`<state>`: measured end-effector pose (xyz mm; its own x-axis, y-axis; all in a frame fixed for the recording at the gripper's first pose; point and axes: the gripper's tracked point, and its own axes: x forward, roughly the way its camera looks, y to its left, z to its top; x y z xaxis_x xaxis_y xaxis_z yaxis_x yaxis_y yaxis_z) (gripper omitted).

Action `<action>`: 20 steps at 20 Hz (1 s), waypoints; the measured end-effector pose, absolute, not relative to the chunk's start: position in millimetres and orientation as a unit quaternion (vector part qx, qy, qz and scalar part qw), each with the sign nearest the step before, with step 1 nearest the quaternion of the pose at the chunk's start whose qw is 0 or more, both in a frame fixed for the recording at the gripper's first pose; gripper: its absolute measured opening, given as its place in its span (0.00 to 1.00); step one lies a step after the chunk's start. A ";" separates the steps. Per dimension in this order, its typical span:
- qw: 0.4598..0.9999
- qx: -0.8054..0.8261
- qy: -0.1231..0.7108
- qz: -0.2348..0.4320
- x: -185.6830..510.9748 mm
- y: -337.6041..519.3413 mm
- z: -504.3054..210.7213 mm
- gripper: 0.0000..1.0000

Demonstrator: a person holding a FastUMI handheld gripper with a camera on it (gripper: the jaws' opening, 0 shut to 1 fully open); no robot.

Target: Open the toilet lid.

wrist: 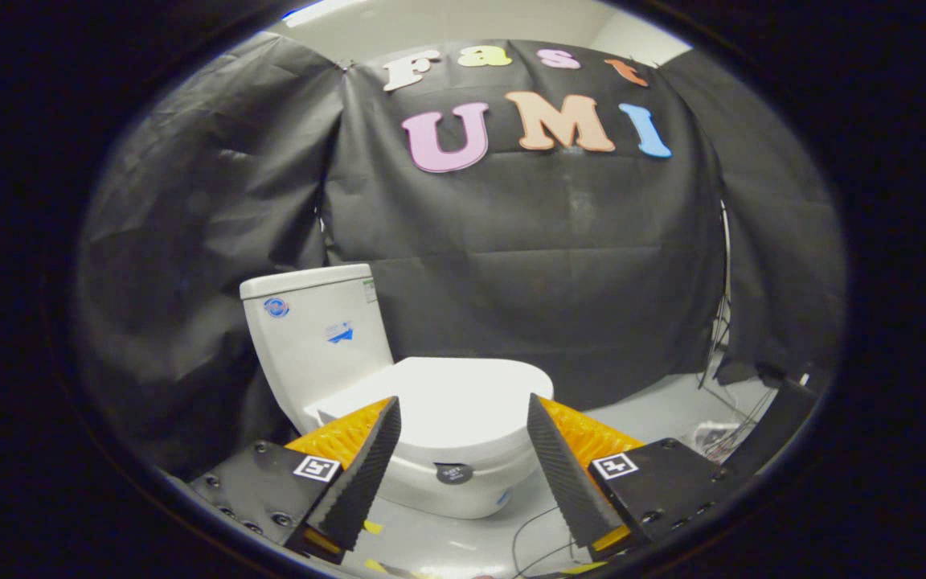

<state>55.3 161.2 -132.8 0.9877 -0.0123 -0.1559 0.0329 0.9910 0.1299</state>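
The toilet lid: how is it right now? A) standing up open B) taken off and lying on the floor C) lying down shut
C: the lid lies flat over the bowl, and the open tool has its fingers apart in front of it, pressing on nothing.

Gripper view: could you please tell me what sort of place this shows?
Probably a staged recording booth: a toilet, lid shut, stands before black cloth walls, cables behind, the gripper open.

White toilet lid (pixel 463 402) lies closed, flat on the bowl.
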 end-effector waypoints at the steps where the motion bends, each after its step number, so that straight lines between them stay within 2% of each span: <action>1: 0.993 0.076 0.087 -0.015 58.1 159.8 -138.8 0.98; 5: 0.976 0.139 0.159 -0.044 69.3 143.6 -181.0 0.98; 11: 0.921 0.286 0.254 -0.075 95.8 149.1 -250.5 0.98; 16: 0.897 0.309 0.301 -0.094 125.7 161.9 -296.7 0.99; 18: 0.873 0.386 0.289 -0.069 136.2 177.8 -292.7 0.98; 20: 0.841 0.453 0.288 -0.072 136.7 187.6 -295.2 0.96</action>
<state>136.7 187.6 -295.2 0.8234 0.1395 -0.5501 0.3823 0.5800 0.7193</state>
